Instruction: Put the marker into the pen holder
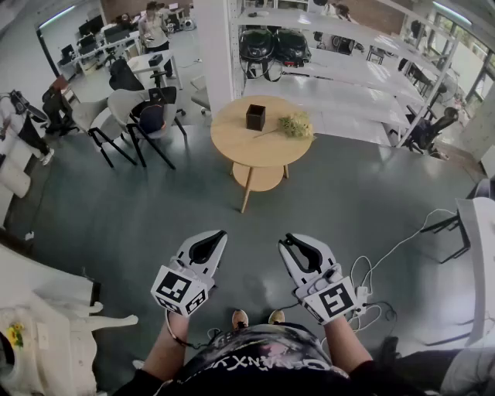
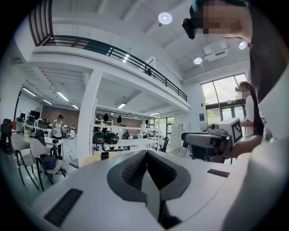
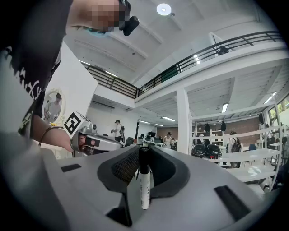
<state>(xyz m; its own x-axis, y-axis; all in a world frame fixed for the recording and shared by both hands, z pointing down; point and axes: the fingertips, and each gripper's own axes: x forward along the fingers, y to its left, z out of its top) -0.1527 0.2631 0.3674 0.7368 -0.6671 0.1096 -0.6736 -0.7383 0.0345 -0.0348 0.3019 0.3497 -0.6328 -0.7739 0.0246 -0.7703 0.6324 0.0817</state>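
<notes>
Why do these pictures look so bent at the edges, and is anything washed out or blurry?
Both gripper views are fisheye circles with black corners. Left gripper view: the window is the brightest patch. Right gripper view: the marker is sharp, the ceiling lamp glares. Head view: evenly lit, the table sharp.

Marker [image 3: 144, 182], white body w/ black cap, is held upright between jaws of right gripper [image 1: 291, 243]. Pen holder [image 1: 255, 117], black square box, is seen upright on round table [image 1: 232, 143], well apart.

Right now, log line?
right hand-held gripper: holds black-capped white marker; left hand-held gripper: shut, empty; black pen holder: on round wooden table
</notes>
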